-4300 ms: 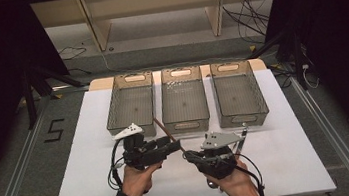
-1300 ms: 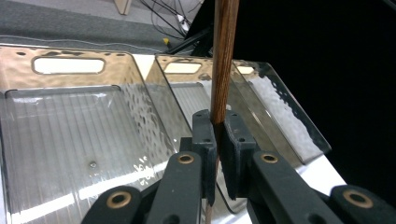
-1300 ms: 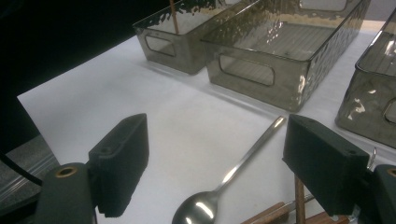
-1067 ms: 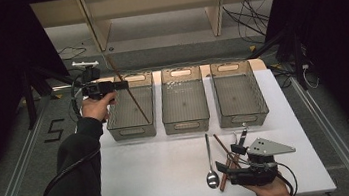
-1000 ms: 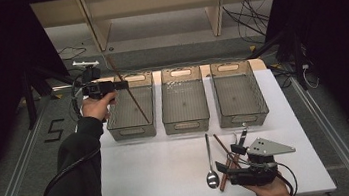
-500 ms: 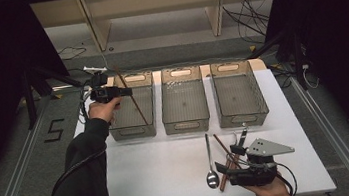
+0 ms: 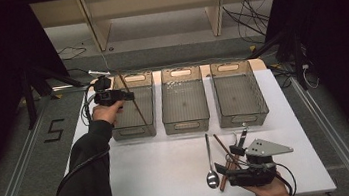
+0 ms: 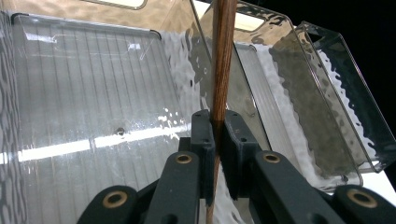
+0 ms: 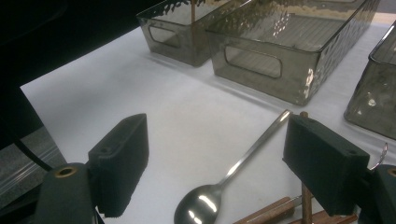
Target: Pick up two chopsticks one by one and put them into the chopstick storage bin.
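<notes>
My left gripper [image 7: 128, 96] is raised over the left clear bin [image 7: 132, 132], shut on a brown wooden chopstick [image 7: 138, 110] that slants down into the bin. In the left gripper view the chopstick [image 8: 222, 56] stands pinched between the jaws of the gripper [image 8: 215, 128], above the bin's ribbed floor [image 8: 93, 93]. My right gripper [image 7: 229, 161] rests low at the front right of the white table, open. Between its jaws [image 9: 217, 158] lies a metal spoon [image 9: 233, 172], with more brown chopsticks [image 9: 280, 212] beside it.
Three clear bins stand in a row at the back; the middle one [image 7: 186, 125] and right one [image 7: 243, 119] hold nothing I can see. The spoon [image 7: 210, 160], chopsticks [image 7: 223, 160] and another metal utensil [image 7: 243, 135] lie at the front right.
From the front centre the left gripper went up to the left bin with the chopstick, then drifted slightly right over it. The right gripper moved to the front right and has stayed still.
</notes>
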The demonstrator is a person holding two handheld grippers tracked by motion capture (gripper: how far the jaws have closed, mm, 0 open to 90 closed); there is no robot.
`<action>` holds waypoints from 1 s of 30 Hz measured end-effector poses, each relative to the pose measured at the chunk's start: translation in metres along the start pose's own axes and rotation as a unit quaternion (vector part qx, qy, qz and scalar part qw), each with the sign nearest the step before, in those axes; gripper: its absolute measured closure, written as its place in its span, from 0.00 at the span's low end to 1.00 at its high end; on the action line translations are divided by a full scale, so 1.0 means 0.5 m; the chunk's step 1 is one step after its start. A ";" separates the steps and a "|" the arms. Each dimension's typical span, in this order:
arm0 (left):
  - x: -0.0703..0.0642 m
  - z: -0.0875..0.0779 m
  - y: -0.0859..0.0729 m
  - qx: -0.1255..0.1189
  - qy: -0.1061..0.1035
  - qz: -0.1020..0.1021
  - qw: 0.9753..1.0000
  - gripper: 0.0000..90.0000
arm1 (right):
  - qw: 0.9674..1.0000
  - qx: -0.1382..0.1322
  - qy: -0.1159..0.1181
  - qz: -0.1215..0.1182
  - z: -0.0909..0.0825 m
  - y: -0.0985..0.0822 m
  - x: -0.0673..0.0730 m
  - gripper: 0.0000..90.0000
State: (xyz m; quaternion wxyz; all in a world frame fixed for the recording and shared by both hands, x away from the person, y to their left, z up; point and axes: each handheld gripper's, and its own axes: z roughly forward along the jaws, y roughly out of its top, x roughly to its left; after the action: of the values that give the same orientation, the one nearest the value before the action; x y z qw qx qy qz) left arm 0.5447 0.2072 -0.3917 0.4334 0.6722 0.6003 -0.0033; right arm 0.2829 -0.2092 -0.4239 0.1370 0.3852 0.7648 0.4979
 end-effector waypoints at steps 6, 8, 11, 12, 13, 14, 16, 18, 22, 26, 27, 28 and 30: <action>-0.008 0.000 0.002 -0.004 0.024 -0.007 1.000 0.53 | 1.000 0.000 0.001 -0.001 0.000 0.000 0.000 0.25; -0.012 -0.005 0.004 -0.005 0.033 -0.007 0.999 0.50 | 1.000 -0.001 0.001 0.001 0.000 0.000 -0.001 0.26; -0.018 -0.016 0.007 -0.014 0.053 -0.010 0.998 0.30 | 1.000 -0.001 0.000 0.001 -0.001 0.000 -0.002 0.26; -0.019 -0.019 0.007 -0.016 0.055 -0.013 0.998 0.30 | 1.000 -0.001 0.000 0.001 -0.001 0.000 -0.002 0.26; -0.021 -0.024 0.008 -0.020 0.058 -0.013 0.998 0.27 | 1.000 0.000 -0.001 0.001 -0.001 0.000 -0.002 0.26; -0.023 -0.028 0.008 -0.020 0.060 -0.011 0.998 0.25 | 1.000 -0.001 -0.001 0.001 -0.001 0.001 -0.002 0.26; -0.028 -0.037 0.006 -0.022 0.056 -0.007 0.998 0.22 | 1.000 -0.001 -0.003 0.000 -0.002 0.001 -0.003 0.26; -0.038 -0.048 0.002 -0.028 0.044 0.004 0.999 0.20 | 1.000 -0.001 -0.007 0.000 -0.003 0.002 -0.007 0.26; -0.058 -0.071 -0.012 -0.042 0.015 0.028 0.999 0.18 | 1.000 0.007 -0.016 0.005 -0.005 0.003 -0.016 0.25; -0.082 -0.100 -0.037 -0.054 -0.010 0.061 0.997 0.18 | 0.999 0.020 -0.026 0.010 -0.008 0.003 -0.030 0.25; -0.087 -0.108 -0.046 -0.058 -0.017 0.068 0.996 0.18 | 0.999 0.024 -0.029 0.012 -0.010 0.003 -0.035 0.25; -0.092 -0.116 -0.055 -0.061 -0.021 0.075 0.995 0.18 | 0.999 0.027 -0.032 0.013 -0.011 0.003 -0.041 0.25; -0.101 -0.131 -0.076 -0.068 -0.029 0.086 0.994 0.18 | 0.998 0.041 -0.039 0.022 -0.013 0.000 -0.058 0.26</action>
State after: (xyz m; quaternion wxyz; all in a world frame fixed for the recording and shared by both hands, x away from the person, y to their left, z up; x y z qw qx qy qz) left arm 0.4660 0.2015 -0.3461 0.4940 0.6898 0.5264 0.0552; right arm 0.2982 -0.2345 -0.4256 0.1396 0.4263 0.7699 0.4539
